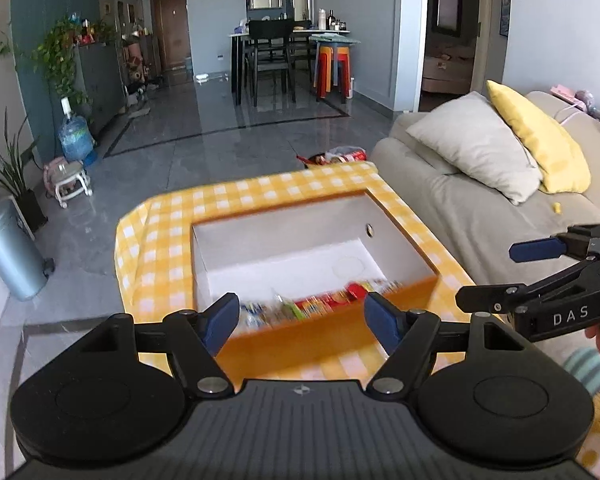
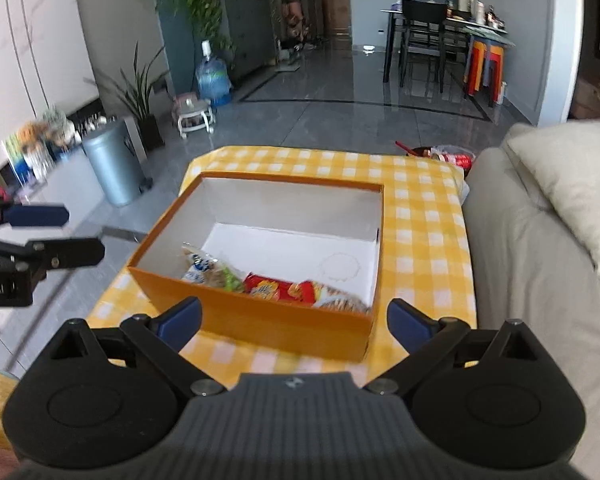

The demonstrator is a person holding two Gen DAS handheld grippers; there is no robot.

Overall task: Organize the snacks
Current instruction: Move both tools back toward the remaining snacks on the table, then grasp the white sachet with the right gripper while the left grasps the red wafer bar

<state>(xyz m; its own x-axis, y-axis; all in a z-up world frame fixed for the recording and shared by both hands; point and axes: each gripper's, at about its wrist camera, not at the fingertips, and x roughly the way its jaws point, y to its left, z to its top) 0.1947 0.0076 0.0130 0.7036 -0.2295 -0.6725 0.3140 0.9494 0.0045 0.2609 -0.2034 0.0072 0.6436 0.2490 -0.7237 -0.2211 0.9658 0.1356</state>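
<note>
Left wrist view: left gripper [image 1: 300, 320] spread wide, nothing between its fingers, above the near wall of the orange box [image 1: 300, 340] on the checked tablecloth [image 1: 160, 232]. Snacks [image 1: 320, 302] — blurred — lie along the box's near side.

Right wrist view: right gripper [image 2: 294, 322] also wide apart, empty; snack packets [image 2: 276, 286] inside the box [image 2: 256, 320], near wall. Sofa [image 2: 540, 280] beside the table.

left gripper [image 1: 302, 320] hangs wide open above an orange box [image 1: 300, 344] of blurred snack packets [image 1: 320, 304] on yellow checked cloth [image 1: 160, 240]
</note>
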